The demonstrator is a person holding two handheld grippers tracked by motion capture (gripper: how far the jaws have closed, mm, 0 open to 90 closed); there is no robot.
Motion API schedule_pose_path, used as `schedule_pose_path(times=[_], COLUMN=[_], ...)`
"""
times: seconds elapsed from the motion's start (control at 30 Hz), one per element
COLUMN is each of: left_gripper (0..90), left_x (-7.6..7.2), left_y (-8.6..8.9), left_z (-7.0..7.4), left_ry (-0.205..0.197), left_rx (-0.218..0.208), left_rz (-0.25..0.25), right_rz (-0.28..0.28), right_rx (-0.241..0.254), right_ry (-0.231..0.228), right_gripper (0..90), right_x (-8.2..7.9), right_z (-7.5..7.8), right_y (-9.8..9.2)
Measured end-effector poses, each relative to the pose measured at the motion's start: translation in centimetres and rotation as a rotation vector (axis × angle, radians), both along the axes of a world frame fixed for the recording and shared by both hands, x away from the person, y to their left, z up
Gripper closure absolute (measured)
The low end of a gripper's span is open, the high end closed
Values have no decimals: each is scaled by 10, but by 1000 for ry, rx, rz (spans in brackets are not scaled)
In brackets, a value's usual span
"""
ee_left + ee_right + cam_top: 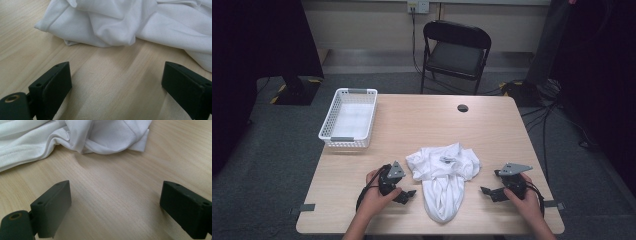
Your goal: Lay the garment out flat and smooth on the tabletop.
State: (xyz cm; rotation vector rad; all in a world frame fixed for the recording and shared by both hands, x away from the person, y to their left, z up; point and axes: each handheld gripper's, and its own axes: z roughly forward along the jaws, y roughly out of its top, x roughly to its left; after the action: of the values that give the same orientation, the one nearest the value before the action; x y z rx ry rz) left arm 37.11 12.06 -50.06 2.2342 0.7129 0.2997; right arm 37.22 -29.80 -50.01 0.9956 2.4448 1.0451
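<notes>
Fingers (53,87) of the left gripper (404,192) stood wide apart with bare wood between them, holding nothing; in the left gripper view both black pads sat just above the surface (105,82), short of the cloth. On the other side the right gripper (492,192) matched it: its fingers (52,206) were spread as far, empty, with pale grain running between them in the right gripper view. Each tool was gripped by a hand, the left hand (374,197) and the right hand (524,197), both coming in from the near edge of the surface (512,130).

Between the two grippers lay the white garment (444,175), crumpled, its bunched upper part wider and a narrower length trailing toward the near edge. Neither gripper touched it; each sat just beside it, pointing inward at it. From the left gripper the cloth (120,22) showed as folded heaps with a hemmed corner at its left, and from the right gripper (95,137) as soft ridges ending in a hemmed corner at the right.

Farther off, at the far left corner, a white mesh basket (326,131) stood well apart from the garment. A dark round hole (462,108) marked the far edge. Beyond the surface stood a black folding chair (455,52).
</notes>
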Motion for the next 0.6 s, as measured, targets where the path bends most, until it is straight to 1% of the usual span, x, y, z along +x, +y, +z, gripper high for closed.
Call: schedule_pose_path(times=[0.37,0.53,0.6], left_gripper=[87,119,126], left_x=[0,1,1], left_y=[0,2,2], left_z=[0,1,1], left_ry=[1,-2,5], left_rx=[0,-3,-11], left_rz=[-1,0,10], right_rz=[-2,-8,-12], right_rx=[0,2,3], right_ry=[0,1,1], right_gripper=[93,94,93], right_x=[0,0,0], right_z=[0,0,0], right_y=[0,1,1])
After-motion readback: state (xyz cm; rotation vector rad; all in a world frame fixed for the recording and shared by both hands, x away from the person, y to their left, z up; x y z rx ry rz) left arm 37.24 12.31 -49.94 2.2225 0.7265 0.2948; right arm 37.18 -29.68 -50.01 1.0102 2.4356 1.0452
